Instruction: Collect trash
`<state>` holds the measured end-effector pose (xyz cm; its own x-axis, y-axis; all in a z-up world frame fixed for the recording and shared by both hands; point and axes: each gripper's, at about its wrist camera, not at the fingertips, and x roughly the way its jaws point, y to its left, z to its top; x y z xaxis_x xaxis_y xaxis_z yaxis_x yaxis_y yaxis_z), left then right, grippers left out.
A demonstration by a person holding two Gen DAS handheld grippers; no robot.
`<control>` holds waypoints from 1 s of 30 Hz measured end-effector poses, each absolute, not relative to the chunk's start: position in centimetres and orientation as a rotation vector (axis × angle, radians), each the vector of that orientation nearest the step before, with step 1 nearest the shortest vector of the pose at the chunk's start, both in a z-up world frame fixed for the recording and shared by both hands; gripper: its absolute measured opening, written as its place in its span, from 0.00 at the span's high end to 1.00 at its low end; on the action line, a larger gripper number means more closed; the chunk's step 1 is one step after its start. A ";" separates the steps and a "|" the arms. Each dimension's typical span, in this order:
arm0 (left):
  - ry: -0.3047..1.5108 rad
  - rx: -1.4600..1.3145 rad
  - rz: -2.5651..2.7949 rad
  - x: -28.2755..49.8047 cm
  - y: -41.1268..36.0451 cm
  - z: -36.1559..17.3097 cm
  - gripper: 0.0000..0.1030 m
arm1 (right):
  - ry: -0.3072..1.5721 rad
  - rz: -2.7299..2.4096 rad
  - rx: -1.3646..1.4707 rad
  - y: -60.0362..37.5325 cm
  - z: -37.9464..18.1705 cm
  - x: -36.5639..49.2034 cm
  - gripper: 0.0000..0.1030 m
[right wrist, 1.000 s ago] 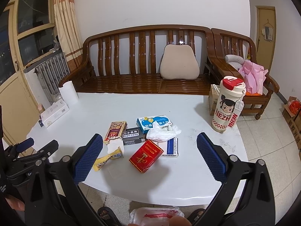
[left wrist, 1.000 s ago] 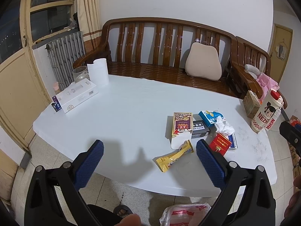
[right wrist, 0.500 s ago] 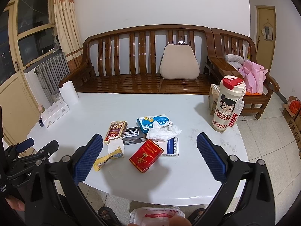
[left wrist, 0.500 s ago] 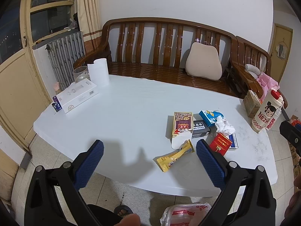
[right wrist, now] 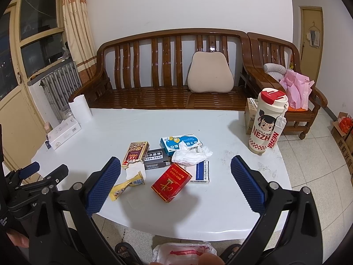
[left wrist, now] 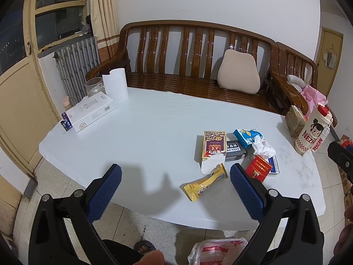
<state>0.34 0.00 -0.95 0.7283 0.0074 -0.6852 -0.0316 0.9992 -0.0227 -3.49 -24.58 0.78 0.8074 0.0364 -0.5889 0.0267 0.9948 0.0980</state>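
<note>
While both grippers hang above the near edge of the white table (left wrist: pixel 154 128), neither holds anything: the left gripper (left wrist: pixel 175 183) has its blue pads spread wide, and the right gripper (right wrist: pixel 175 177) is spread just as wide.

Between and just beyond the left gripper's fingers lies the yellow snack wrapper (left wrist: pixel 204 184), closer to the right-hand pad. Past it sit a torn gold-and-purple box (left wrist: pixel 214 146), a dark grey box (left wrist: pixel 236 150), a blue-and-white box (left wrist: pixel 247 137), a crumpled tissue (left wrist: pixel 263 148), a red cigarette pack (left wrist: pixel 258 169) and a white-and-blue carton (left wrist: pixel 273 165) — all clustered on the table's right half.

From the right wrist the red cigarette pack (right wrist: pixel 171 182) lies between the pads, a little left of middle, with the crumpled tissue (right wrist: pixel 192 154) and white-and-blue carton (right wrist: pixel 200 172) just beyond. The yellow snack wrapper (right wrist: pixel 125 184) is partly hidden behind the left-hand pad.

Only the left wrist view shows the glass jar (left wrist: pixel 94 86) clearly, beside the paper roll (left wrist: pixel 115 84) and the long white box (left wrist: pixel 91 111) at the far corner. Only the right wrist view shows the whole NEZHA cup (right wrist: pixel 267 122) with its red lid, and the left gripper's black frame at the lower left edge. A red-printed plastic bag (right wrist: pixel 183 252) sits below the table edge — both views catch it.
</note>
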 end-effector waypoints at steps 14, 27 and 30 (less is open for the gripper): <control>0.764 -0.034 0.020 0.3 -0.1 -1.4 0.06 | 0.637 0.002 0.107 -24.8 0.3 -3.3 0.05; 0.790 -0.031 0.015 1.5 0.3 -2.4 0.06 | 0.651 -0.025 0.124 -26.4 0.2 -2.6 0.05; 0.797 -0.024 -0.007 1.7 0.0 -2.8 0.06 | 0.656 -0.011 0.125 -26.5 0.2 -2.3 0.05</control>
<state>1.73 0.01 -2.78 0.6991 -0.0157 -0.7148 -0.0026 0.9997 -0.0245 -2.34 -26.52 0.22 0.7925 0.0290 -0.6092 0.0501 0.9924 0.1124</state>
